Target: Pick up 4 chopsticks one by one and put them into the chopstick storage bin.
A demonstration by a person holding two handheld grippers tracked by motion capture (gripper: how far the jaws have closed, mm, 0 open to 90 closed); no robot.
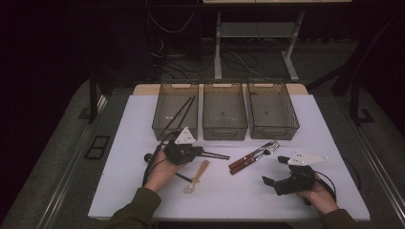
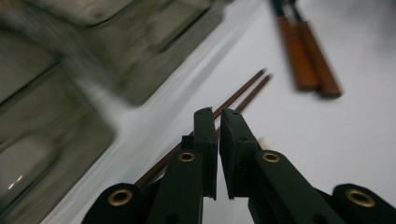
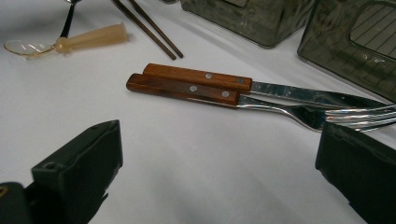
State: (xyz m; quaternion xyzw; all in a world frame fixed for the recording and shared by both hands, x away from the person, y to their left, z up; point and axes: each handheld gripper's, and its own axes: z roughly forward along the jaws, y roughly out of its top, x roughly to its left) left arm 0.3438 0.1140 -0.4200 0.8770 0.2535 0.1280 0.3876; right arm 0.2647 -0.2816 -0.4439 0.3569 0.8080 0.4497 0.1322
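Note:
My left gripper (image 1: 201, 152) (image 2: 218, 114) hovers low in front of the left bin, its jaws closed to a thin slit on a pair of dark chopsticks (image 1: 217, 155) (image 2: 247, 91). The sticks run slantwise past the tips and point right. My right gripper (image 1: 273, 170) (image 3: 219, 158) rests near the front right of the white table, jaws wide open and empty. It faces a wood-handled knife (image 1: 253, 153) (image 3: 196, 77) and fork (image 1: 244, 163) (image 3: 187, 89) lying side by side. In the left gripper view those wooden handles (image 2: 308, 60) lie beyond the chopsticks.
Three smoky plastic bins stand in a row at the back: left (image 1: 160, 126), middle (image 1: 224, 131), right (image 1: 274, 131). Another pair of chopsticks (image 1: 179, 114) leans in the left bin. A clear spoon with a beige handle (image 1: 197, 176) (image 3: 88, 37) and a dark spoon (image 1: 183, 177) lie front centre.

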